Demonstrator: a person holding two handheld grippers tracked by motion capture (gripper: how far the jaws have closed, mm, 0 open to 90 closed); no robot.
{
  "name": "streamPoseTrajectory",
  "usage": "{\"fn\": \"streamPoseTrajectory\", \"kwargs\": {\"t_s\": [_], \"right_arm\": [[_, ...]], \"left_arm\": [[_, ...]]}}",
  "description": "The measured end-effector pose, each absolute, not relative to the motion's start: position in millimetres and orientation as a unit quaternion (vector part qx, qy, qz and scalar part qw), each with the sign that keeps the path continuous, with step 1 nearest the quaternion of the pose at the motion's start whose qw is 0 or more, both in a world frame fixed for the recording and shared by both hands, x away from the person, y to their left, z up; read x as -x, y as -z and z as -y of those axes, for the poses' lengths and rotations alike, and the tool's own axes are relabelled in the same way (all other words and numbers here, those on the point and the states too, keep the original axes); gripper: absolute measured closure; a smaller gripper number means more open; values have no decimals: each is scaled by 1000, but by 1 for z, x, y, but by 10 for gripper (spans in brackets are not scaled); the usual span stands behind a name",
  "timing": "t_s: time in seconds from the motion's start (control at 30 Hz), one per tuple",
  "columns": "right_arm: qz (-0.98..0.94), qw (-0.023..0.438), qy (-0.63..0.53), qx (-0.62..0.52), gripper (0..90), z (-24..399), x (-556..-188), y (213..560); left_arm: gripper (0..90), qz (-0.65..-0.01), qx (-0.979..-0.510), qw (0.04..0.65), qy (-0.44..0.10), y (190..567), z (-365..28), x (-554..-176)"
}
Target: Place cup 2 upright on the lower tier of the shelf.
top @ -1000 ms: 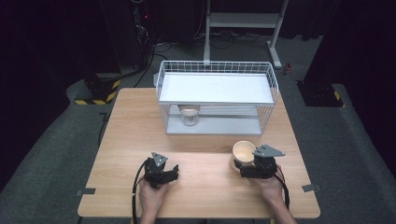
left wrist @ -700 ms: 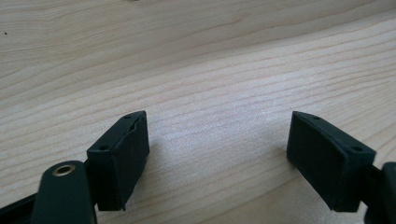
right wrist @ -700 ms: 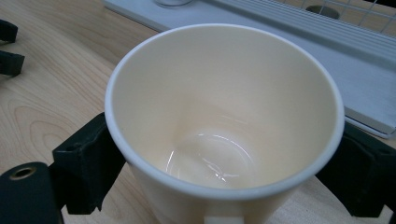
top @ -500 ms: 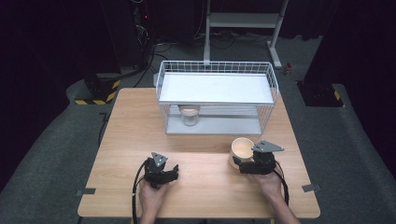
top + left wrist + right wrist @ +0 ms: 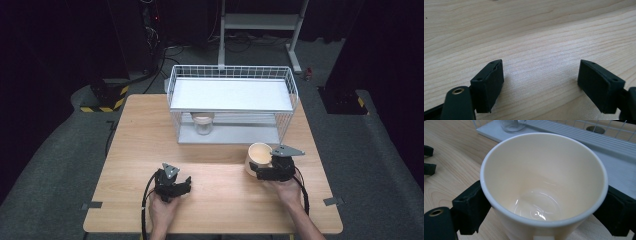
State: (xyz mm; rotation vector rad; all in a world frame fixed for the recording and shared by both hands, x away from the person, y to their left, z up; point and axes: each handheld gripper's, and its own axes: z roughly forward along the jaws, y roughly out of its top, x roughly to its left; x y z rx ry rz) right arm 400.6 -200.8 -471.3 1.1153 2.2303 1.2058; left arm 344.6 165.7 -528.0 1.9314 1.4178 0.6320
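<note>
High view: pale wooden table [image 5: 220, 150] on grey floor [image 5: 50, 165], apparently carpeted.

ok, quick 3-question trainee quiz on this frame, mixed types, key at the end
1. True or false: the left gripper holds a jar.
2. What sits between the jaws of the right gripper?
   A. cream cup
   B. spoon
   C. sponge
3. Fill in: the glass jar stands on the wire rack's ______ shelf.

Key
1. False: its jaws are open over bare table.
2. A, clamped at both sides.
3. Lower.
</note>
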Motion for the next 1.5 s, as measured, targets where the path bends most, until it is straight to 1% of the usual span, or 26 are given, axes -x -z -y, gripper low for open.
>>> {"fn": "streamPoseTrajectory", "kwargs": {"t_s": [0.5, 0.8, 0.97, 1.5], "right_arm": [[-789, 186, -428, -400, 96, 198, -414, 461], [-784, 195, -429, -406, 96, 202, -427, 452], [-777, 187, -434, -415, 96, 205, -432, 452], [-774, 194, -427, -425, 96, 198, -451, 449]], "left_arm": [[216, -541, -737, 326, -241, 528, -166, -345], [215, -541, -737, 326, -241, 528, -166, -345], [215, -541, -737, 326, -241, 528, -166, -345], [215, -540, -738, 325, -240, 528, -166, -345]]}}
